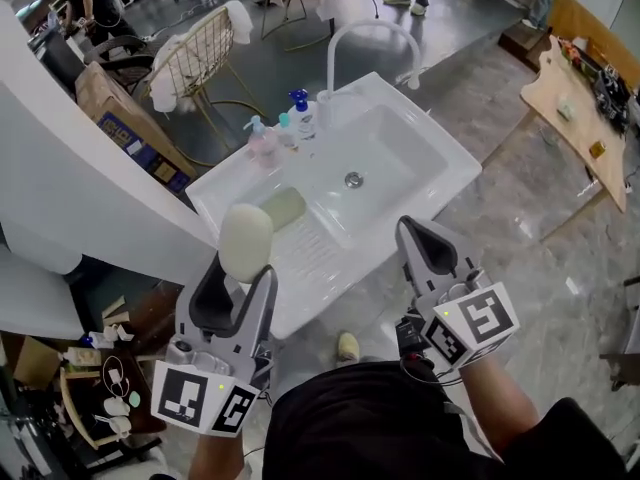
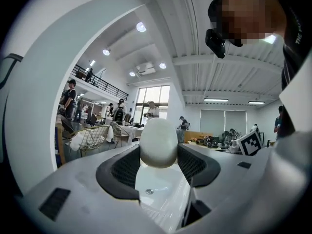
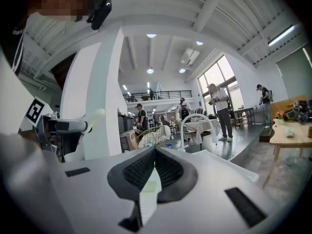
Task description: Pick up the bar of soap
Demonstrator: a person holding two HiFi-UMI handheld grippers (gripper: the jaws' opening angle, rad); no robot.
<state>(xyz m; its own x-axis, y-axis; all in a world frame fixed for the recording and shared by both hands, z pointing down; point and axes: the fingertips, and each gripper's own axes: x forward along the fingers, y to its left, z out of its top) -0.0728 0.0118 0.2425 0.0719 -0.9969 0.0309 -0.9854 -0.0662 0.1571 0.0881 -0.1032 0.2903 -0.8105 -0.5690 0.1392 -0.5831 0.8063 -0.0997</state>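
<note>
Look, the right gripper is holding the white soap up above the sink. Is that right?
Not quite: it is the left gripper that is holding the white soap up above the sink. The left gripper view shows its jaws closed on the soap.

The soap (image 1: 245, 241) looks smooth and matt. The sink (image 1: 437, 140) is glossy white, its drain (image 1: 353, 179) shiny metal.

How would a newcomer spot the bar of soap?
Find the white sink. Over its near-left edge, the left hand-held gripper holds the bar of soap between its jaws. It is a smooth off-white oval, unlike the flat greenish pad on the sink.
</note>
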